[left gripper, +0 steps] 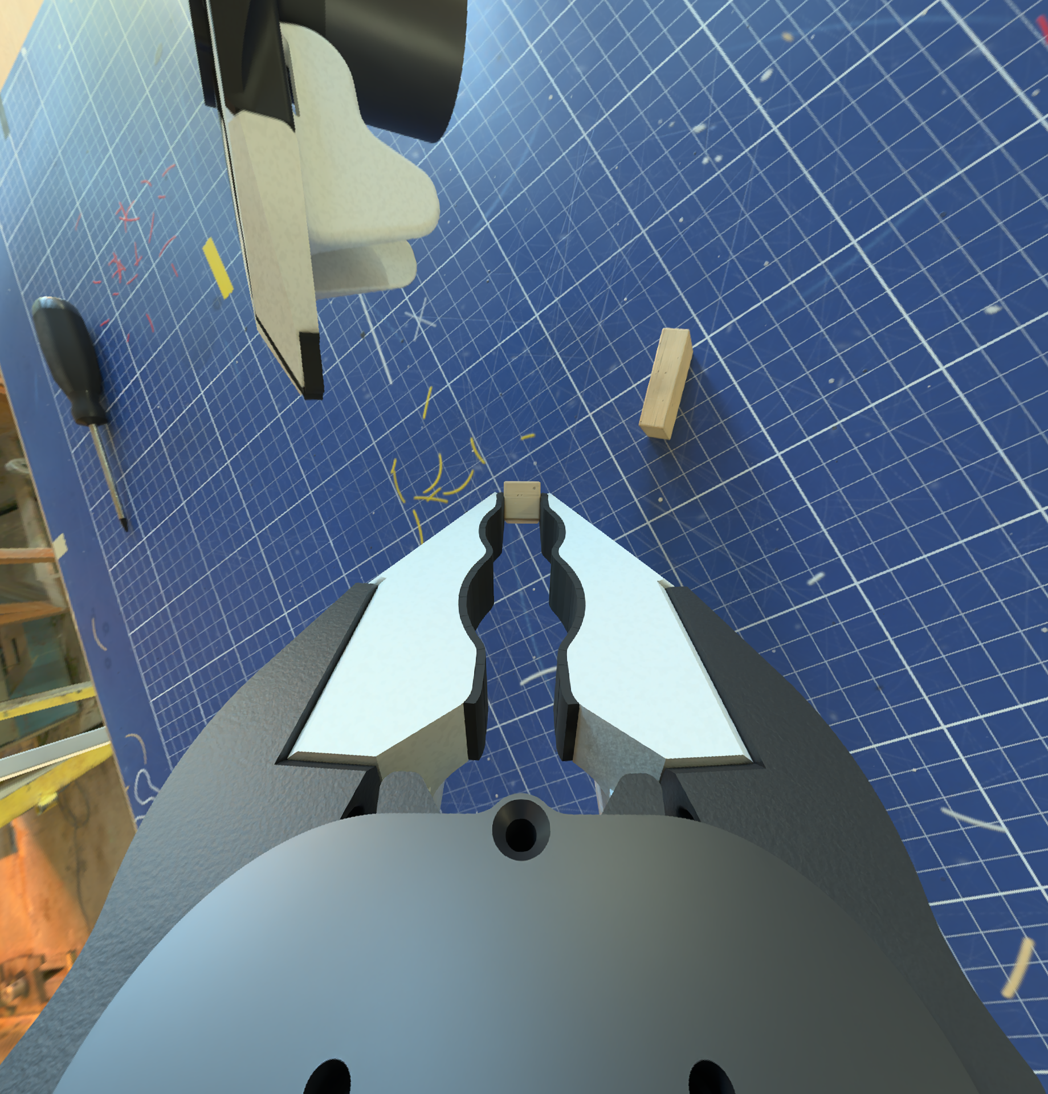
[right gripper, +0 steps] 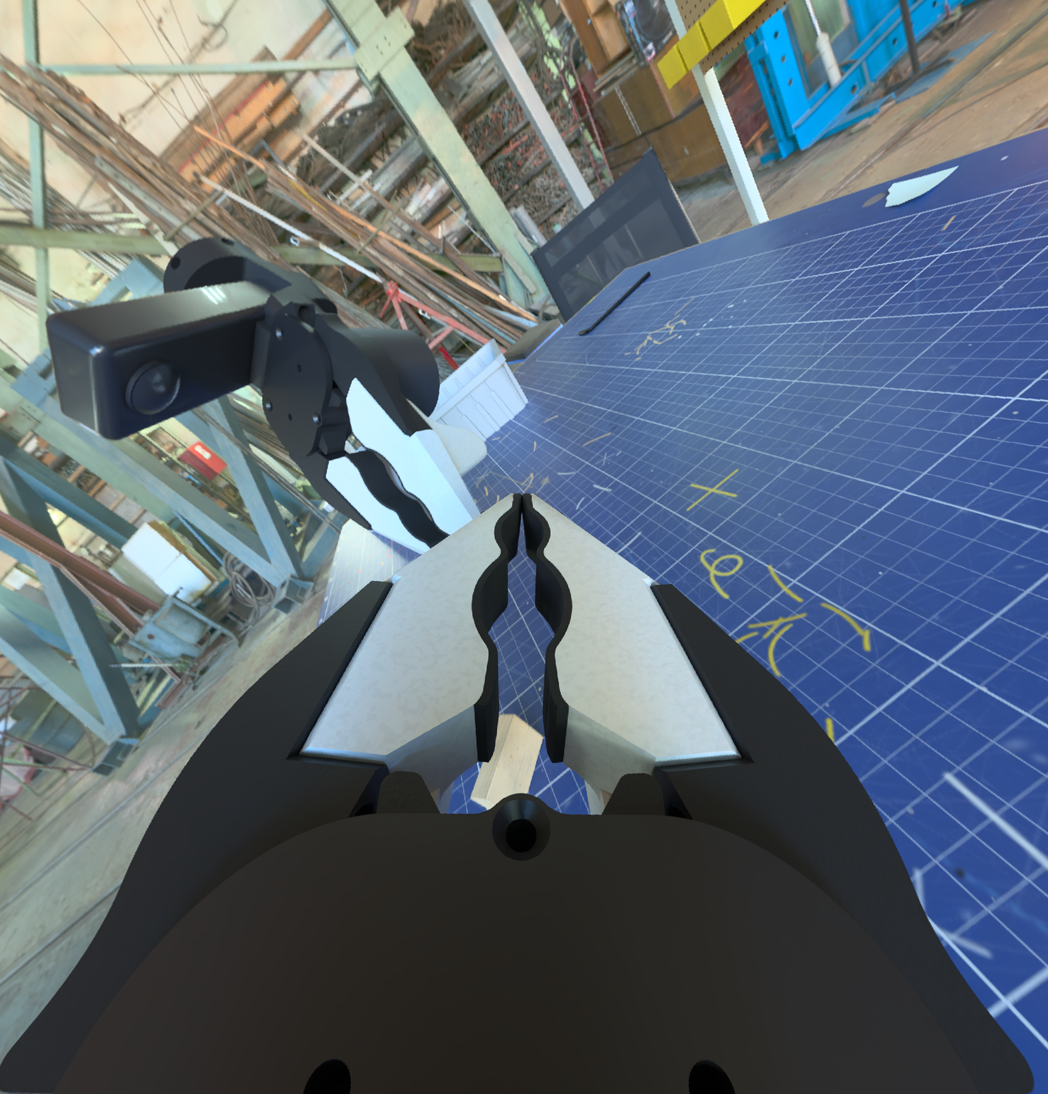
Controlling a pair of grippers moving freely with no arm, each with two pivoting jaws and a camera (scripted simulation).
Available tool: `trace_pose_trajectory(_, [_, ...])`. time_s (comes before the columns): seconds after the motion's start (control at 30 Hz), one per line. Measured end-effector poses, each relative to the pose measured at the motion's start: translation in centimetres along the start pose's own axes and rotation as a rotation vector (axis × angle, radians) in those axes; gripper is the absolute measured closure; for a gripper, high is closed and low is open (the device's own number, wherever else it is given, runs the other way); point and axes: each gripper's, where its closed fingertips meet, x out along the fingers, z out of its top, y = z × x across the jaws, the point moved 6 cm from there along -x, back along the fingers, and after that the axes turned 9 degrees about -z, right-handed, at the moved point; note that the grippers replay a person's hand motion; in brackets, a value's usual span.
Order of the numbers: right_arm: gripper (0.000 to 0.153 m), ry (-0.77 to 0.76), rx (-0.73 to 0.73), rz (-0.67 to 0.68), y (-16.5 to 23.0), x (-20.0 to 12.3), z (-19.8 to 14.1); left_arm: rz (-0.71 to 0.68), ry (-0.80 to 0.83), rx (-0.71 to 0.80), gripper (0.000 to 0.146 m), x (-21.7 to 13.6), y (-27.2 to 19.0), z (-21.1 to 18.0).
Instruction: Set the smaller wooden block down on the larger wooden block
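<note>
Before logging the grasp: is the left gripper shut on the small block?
Shut on it: the left gripper pinches the smaller wooden block between its fingertips.

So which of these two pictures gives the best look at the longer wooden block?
The left wrist view: the larger wooden block lies whole and unblocked on the blue cutting mat, beyond the smaller wooden block pinched in the left gripper. The right wrist view shows only a sliver of it, behind the right gripper's fingers.

Bright daylight, sharp focus thru both views, glare on left gripper [left gripper: 522, 503] white finger panels, short soft shadow beside larger wooden block [left gripper: 665, 383] on blue mat [left gripper: 865, 414], strong wide-angle bending at edges, workshop bkgd slightly soft.
</note>
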Motion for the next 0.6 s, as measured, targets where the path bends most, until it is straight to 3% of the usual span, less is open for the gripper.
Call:
trace_pose_trajectory(0.23, [0.153, 0.069, -0.029, -0.051, 0.6, -2.4, -1.2, -0.087, -0.001, 0.011, 0.135, 2.0, -0.8, 0.7])
trace_pose_trajectory(0.6, [0.145, 0.221, -0.124, -0.299, -1.1, -6.9, -4.5, -0.365, -0.082, 0.057, 0.135, 6.7, -3.0, 2.7])
